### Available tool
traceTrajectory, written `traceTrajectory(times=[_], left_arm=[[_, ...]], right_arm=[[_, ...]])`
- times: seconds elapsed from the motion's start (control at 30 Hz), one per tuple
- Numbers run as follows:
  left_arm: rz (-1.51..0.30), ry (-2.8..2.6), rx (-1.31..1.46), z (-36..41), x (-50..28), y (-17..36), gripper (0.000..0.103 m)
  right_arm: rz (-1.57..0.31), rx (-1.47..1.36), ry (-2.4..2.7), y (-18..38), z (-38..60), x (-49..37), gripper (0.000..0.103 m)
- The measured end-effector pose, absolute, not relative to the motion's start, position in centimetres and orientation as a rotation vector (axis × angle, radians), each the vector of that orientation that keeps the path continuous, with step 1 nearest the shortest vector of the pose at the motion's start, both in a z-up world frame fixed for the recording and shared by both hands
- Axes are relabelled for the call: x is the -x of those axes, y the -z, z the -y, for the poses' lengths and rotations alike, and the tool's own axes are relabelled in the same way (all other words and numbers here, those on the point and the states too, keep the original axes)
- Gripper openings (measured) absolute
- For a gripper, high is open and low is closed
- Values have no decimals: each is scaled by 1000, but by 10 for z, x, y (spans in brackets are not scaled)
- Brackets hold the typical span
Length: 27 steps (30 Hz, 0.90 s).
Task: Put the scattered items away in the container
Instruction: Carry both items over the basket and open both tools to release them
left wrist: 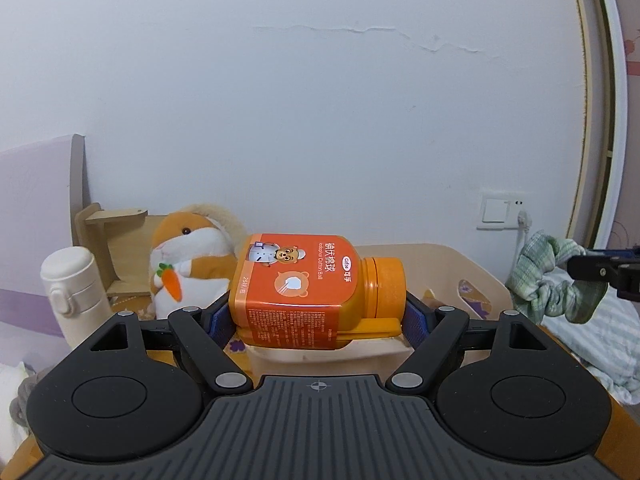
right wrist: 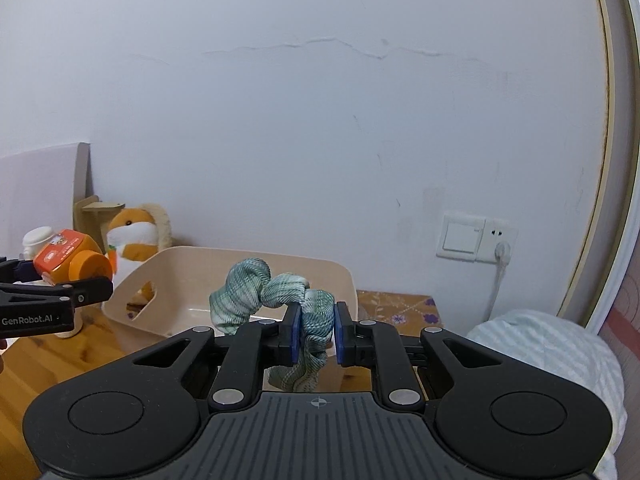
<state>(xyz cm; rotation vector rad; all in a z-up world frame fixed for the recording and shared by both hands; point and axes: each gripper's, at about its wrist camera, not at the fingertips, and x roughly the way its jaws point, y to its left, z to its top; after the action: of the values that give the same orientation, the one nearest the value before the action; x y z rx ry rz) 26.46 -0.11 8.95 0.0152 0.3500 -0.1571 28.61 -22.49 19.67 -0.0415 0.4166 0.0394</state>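
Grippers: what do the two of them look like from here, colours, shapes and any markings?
Both the left gripper and right gripper are matte black plastic, with ribbed grey bodies bearing a small crosshair mark, round black side discs, silver pivot pins and blue pads on the fingers. White "GenRobot.AI" lettering shows on the left one's side. No cables or sleeves visible.

Green scrunchie [right wrist: 280, 300] between right gripper [right wrist: 316, 334] pads
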Motion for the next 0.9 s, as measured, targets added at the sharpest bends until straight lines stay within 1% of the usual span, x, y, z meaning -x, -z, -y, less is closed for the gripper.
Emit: traceTrajectory(times=[0.27, 0.47, 0.9], left_arm=[[-331, 106, -47, 11, -289, -85, 81], [-369, 100, -45, 17, -312, -77, 81], [-568, 141, -60, 33, -364, -45, 81]], right_arm=[[-426, 28, -25, -194, 229, -322, 15], [-443, 84, -18, -184, 223, -354, 16], [-530, 111, -8, -161, 213, -390, 17]])
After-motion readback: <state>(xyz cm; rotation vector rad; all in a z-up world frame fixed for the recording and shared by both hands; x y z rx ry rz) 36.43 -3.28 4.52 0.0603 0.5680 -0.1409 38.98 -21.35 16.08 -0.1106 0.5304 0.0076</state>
